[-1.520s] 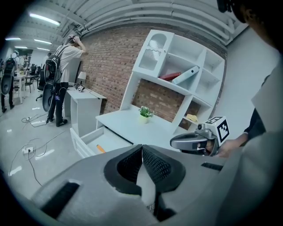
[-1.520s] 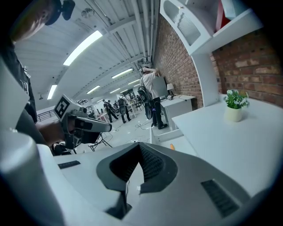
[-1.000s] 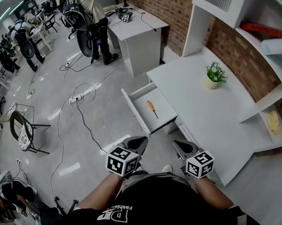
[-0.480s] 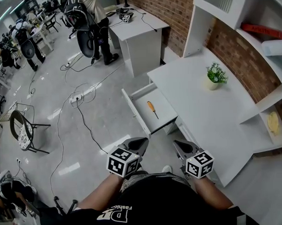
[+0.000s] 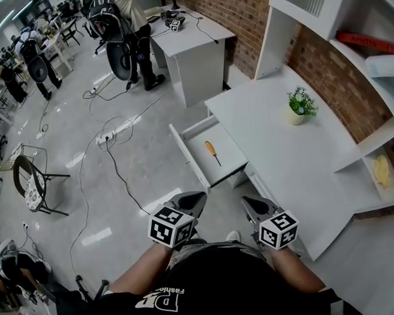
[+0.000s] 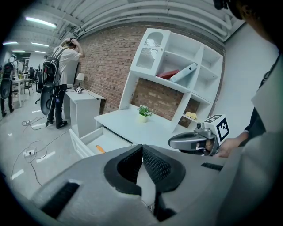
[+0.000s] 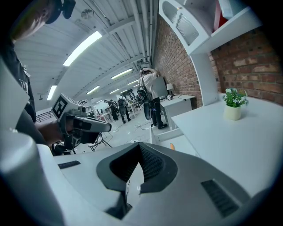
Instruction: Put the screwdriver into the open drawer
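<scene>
Desk drawer [image 5: 227, 146] holds the screwdriver [image 5: 212, 152], tip indistinct; left tongs [image 5: 193, 200] and right tongs [image 5: 250, 203] closed, empty.

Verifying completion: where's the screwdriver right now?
Head view: the screwdriver lies flat in the open drawer, near its middle, orange handle at the far end. The drawer juts from the white desk's left edge.

We find bright, even light from ceiling strip lights [image 7: 84, 46]; glare on the glossy floor [image 5: 96, 236]; gripper views strongly bowed, corners black.

Potted plant [image 5: 301, 105] on white desk [image 5: 280, 147]; chair [image 5: 31, 185] well apart
</scene>
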A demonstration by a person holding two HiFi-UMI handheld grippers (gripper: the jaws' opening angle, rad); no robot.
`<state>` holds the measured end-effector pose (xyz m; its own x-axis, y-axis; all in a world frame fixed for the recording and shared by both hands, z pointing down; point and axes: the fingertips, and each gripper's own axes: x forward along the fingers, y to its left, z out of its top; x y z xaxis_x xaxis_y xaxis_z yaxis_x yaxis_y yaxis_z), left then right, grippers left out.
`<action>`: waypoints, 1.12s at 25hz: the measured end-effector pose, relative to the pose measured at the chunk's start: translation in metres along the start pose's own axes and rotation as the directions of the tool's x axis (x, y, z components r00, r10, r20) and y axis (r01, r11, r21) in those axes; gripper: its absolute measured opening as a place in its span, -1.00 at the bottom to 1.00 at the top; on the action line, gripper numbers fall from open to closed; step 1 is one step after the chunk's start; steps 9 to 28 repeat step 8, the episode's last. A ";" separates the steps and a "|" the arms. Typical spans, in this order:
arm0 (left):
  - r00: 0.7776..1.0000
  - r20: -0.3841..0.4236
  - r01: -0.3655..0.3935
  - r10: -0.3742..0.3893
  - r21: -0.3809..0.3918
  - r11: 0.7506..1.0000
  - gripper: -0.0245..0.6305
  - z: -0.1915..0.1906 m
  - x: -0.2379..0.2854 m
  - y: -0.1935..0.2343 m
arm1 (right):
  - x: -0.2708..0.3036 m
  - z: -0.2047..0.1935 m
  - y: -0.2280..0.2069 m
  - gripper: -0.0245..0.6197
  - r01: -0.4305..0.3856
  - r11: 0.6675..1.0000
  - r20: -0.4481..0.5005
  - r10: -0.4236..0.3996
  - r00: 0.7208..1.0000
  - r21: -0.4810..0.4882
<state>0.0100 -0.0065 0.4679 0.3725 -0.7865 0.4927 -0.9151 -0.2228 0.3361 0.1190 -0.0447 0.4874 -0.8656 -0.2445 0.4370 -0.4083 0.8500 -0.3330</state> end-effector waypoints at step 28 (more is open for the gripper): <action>1.000 0.002 0.009 -0.009 0.000 1.000 -0.87 -0.001 0.001 0.000 | 0.002 0.000 -0.001 -0.91 0.003 1.000 0.000 -0.003 1.000 -0.002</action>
